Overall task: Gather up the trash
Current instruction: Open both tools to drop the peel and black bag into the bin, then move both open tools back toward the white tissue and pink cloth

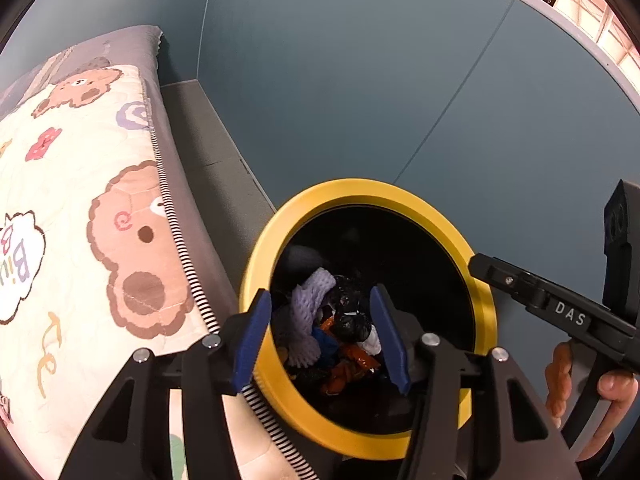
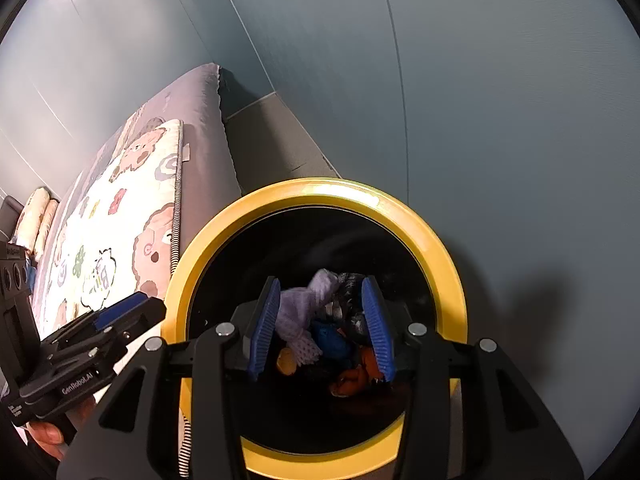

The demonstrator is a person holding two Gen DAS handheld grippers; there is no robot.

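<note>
Blue-grey panelled wall [image 1: 400,80] behind, grey floor strip [image 1: 208,152] at its foot. Bed [image 2: 200,140] with grey cover along one side, topped by cream quilt [image 1: 80,184] printed with bears, striped piping at its edge. Pillows [image 2: 38,212] at far end of bed, seen in right wrist view.

Bin [image 1: 486,304] with yellow rim standing just beside the bed, against the wall. Trash [image 1: 332,328] lying inside at the bottom: lilac foam netting, black crumpled bag, orange and blue scraps.

Left gripper [image 1: 324,336] poised over bin mouth, jaws parted wide, holding nothing. Right gripper [image 2: 320,324] likewise over bin, jaws apart, empty.
</note>
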